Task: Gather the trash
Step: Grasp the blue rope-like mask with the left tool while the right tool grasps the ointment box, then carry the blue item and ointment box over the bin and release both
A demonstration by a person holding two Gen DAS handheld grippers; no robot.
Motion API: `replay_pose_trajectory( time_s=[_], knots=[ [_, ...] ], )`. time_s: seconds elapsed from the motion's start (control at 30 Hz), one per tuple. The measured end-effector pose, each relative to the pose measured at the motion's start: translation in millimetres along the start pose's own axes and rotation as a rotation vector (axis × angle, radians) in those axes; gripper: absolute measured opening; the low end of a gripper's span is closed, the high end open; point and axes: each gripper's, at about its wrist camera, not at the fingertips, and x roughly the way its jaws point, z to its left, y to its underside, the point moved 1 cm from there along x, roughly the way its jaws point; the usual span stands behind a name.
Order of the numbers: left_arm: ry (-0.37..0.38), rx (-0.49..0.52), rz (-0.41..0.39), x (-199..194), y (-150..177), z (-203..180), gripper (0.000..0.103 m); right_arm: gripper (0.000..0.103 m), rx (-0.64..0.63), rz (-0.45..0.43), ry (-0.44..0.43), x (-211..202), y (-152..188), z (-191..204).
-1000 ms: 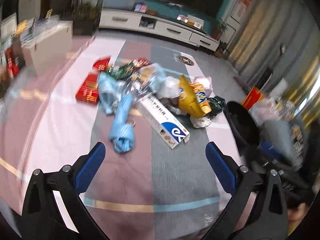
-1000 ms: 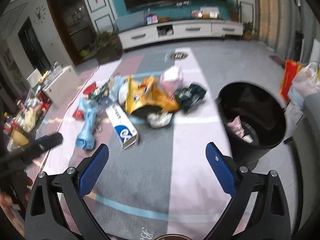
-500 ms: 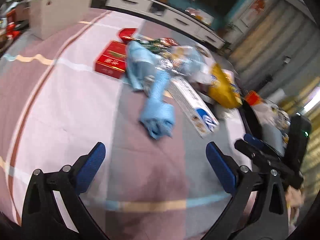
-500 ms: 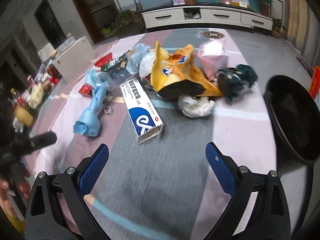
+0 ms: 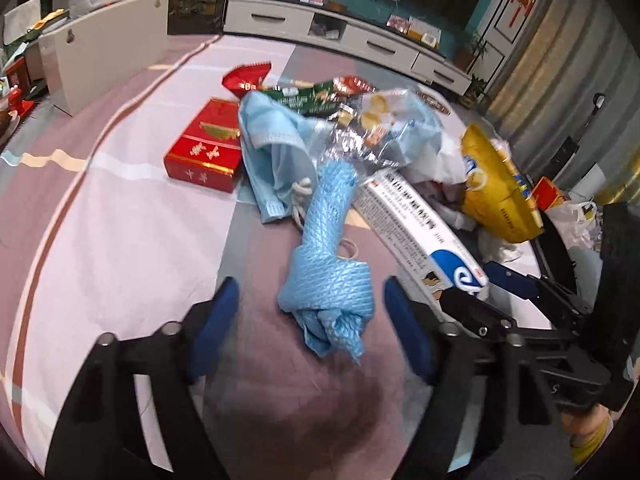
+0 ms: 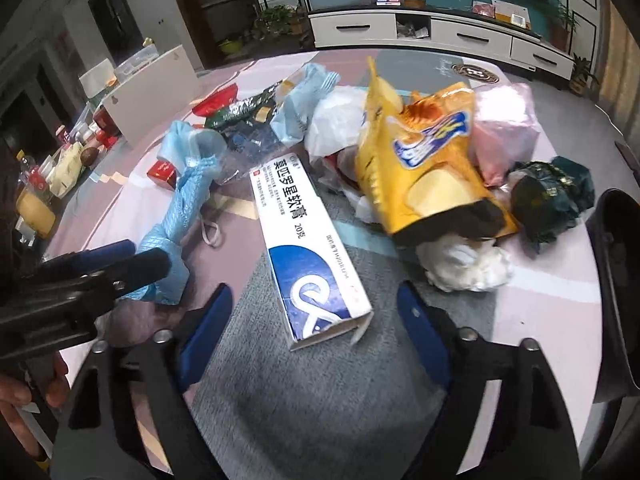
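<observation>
Closing with nothing yet pinched, the left gripper [image 5: 312, 312] straddles the knotted blue bag [image 5: 332, 272], while the right gripper [image 6: 316, 320], also narrowing, frames the white-and-blue box [image 6: 308, 240]

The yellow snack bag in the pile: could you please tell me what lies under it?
The yellow snack bag rests on crumpled white paper at its open end and white plastic at its far side. Whatever lies beneath its middle is covered.

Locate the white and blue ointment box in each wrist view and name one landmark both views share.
Left wrist view: the ointment box lies right of centre, running diagonally toward the lower right.
Right wrist view: the ointment box lies at centre, its open end nearest the camera.
Shared landmark: the knotted blue plastic bag just left of it.
</observation>
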Motion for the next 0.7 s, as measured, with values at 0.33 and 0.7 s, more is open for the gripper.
replay_pose_trajectory(
  time_s=[0.33, 0.7],
  knots=[
    [-0.015, 0.055, 0.001, 9, -2, -13, 0.043, 0.047, -0.019, -0.009, 0.026, 4, 4, 4],
    [-0.029, 0.115, -0.029, -10, 7, -29, 0.029, 0.018, 0.02, -0.048, 0.014, -30, 17, 0]
  ],
)
